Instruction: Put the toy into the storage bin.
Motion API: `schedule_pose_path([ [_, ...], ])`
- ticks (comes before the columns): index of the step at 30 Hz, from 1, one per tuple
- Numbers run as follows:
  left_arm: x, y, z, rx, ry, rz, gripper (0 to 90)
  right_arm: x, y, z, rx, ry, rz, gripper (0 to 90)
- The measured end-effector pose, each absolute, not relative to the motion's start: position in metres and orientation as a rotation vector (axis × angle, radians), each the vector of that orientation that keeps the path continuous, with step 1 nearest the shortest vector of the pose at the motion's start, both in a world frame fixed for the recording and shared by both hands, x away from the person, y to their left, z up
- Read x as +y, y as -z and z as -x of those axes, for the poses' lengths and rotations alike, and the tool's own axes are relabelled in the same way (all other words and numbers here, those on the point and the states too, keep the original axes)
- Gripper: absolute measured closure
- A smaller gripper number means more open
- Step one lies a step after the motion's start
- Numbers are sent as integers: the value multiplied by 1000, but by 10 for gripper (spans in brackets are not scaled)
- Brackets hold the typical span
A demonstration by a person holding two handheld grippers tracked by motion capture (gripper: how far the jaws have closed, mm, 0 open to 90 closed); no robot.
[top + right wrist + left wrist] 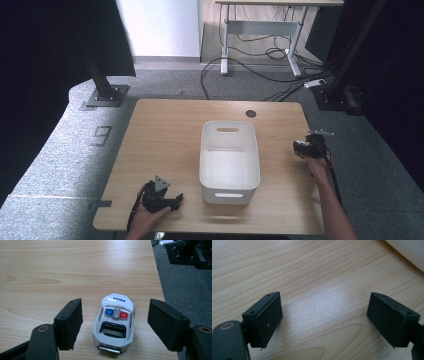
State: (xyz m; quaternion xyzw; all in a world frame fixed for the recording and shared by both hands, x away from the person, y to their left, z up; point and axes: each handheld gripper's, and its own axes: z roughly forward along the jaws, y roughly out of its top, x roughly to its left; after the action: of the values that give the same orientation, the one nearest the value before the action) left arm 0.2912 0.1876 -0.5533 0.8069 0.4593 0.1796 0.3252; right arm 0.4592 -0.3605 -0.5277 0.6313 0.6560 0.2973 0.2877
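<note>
The white police toy car (114,323) sits on the tabletop (62,270) between my right gripper's (115,325) spread jaws, untouched, near the edge at 3 o'clock. My left gripper (324,320) gapes over bare wood; white bin (229,162) centre.

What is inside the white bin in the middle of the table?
The white bin looks empty in the high view: bare white floor and walls. Its near wall hides a strip of floor just behind it.
</note>
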Motion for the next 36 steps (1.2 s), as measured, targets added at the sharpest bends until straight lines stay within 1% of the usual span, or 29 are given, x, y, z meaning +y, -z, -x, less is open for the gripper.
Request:
schedule_pose_path([
  [16, 188, 553, -291, 1204, -471, -2115, 130, -359, 541, -471, 1746, -746, -1736, 302],
  [21, 188, 553, -291, 1204, -471, -2115, 130, -359, 545, -473, 1743, -730, -1757, 353],
  [25, 188, 553, -291, 1204, -471, -2115, 130, -361, 545, -474, 1738, -735, -1763, 375],
  [26, 188, 553, -291, 1204, -471, -2115, 130, -360, 546, -474, 1746, -740, -1762, 401],
  [27, 188, 553, -291, 1204, -471, -2115, 130, -360, 546, -474, 1746, -740, -1762, 401],
  [28, 188, 553, -291, 1204, -471, -2115, 130, -360, 547, -474, 1752, -736, -1756, 440],
  [32, 188, 553, -291, 1204, -471, -2115, 130, -359, 547, -474, 1750, -744, -1757, 486],
  [36, 188, 553, -291, 1204, -471, -2115, 130, -360, 545, -473, 1764, -733, -1758, 500],
])
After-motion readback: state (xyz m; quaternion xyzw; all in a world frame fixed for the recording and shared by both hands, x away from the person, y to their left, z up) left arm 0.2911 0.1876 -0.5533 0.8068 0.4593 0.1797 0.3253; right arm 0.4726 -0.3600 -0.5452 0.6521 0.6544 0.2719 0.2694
